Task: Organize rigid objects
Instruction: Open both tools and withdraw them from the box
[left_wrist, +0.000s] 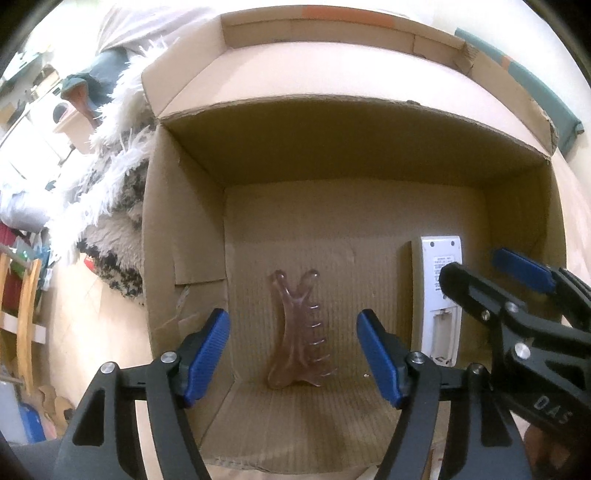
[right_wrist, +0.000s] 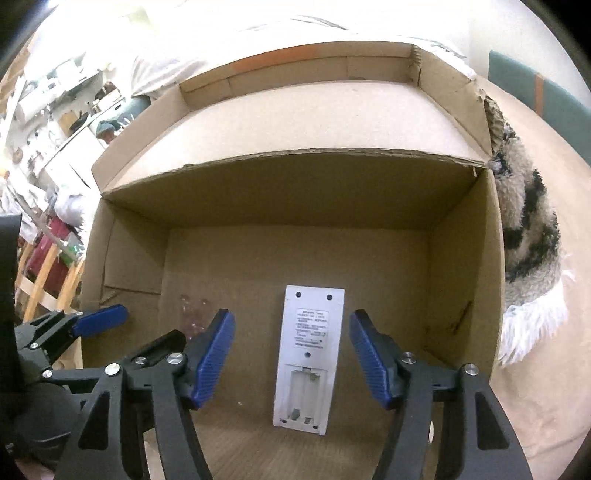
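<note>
Nearest, at the lower edge of the left wrist view: left gripper (left_wrist: 293, 354), blue-padded fingers (left_wrist: 207, 354) spread apart, nothing between the pads. Just beyond, lower centre: translucent brown plastic claw hair clip (left_wrist: 295, 332), flat on the floor of the open brown cardboard box (left_wrist: 184, 229). At right: right gripper (right_wrist: 291, 354), fingers likewise parted and gripping nothing. Between them but lower, in the right wrist view's centre: white rectangular plastic remote control (right_wrist: 308, 354), face down, battery bay uncovered, near the clip without touching. Farther, beside the box: shaggy black-and-white rug (left_wrist: 118, 206).
</note>
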